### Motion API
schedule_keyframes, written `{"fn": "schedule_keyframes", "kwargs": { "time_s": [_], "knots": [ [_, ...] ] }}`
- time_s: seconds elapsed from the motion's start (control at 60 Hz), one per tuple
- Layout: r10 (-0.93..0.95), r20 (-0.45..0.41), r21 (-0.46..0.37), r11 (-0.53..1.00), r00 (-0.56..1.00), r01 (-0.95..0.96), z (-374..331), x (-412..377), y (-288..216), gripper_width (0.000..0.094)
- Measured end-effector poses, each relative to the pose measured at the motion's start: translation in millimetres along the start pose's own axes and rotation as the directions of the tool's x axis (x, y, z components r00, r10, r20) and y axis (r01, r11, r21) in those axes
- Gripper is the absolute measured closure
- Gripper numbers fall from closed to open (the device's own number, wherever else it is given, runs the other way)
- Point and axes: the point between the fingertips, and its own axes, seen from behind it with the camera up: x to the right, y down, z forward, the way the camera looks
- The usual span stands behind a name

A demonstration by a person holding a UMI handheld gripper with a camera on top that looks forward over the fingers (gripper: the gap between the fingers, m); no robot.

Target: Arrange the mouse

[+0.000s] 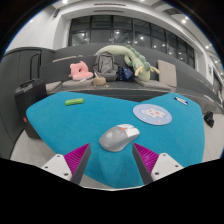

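Note:
A grey computer mouse (119, 136) lies on the teal tablecloth (60, 128), just ahead of my fingers and between their lines. My gripper (112, 160) is open, its magenta pads (78, 158) wide apart, with nothing held. A round pale mouse pad (152, 113) with a printed pattern lies beyond the mouse, to the right.
A green marker (73, 100) lies on the cloth at the far left. A small blue thing (181, 99) lies at the far right. Behind the table stand a pink plush (79, 70), a backpack (106, 66) and a green plush (137, 60). A black suitcase (30, 97) stands at the left.

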Motion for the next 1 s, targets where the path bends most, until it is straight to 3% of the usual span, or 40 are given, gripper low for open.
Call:
{"fn": "schedule_keyframes", "kwargs": {
  "time_s": [0.233, 0.783, 0.867, 0.917, 1.0],
  "knots": [
    [0.031, -0.050, -0.003, 0.999, 0.998, -0.032, 57.8, -0.3, -18.3, 0.0073],
    [0.013, 0.020, -0.088, 0.996, 1.000, -0.011, 151.1, -19.1, -58.4, 0.0092],
    [-0.008, -0.008, -0.099, 0.995, 1.000, 0.007, 154.5, -13.7, -56.6, 0.0200],
    [-0.004, -0.028, -0.097, 0.995, 1.000, 0.001, 156.7, -9.0, -58.7, 0.0466],
    [-0.015, -0.013, -0.102, 0.995, 1.000, 0.014, 157.3, -8.0, -60.0, 0.0502]
  ]
}}
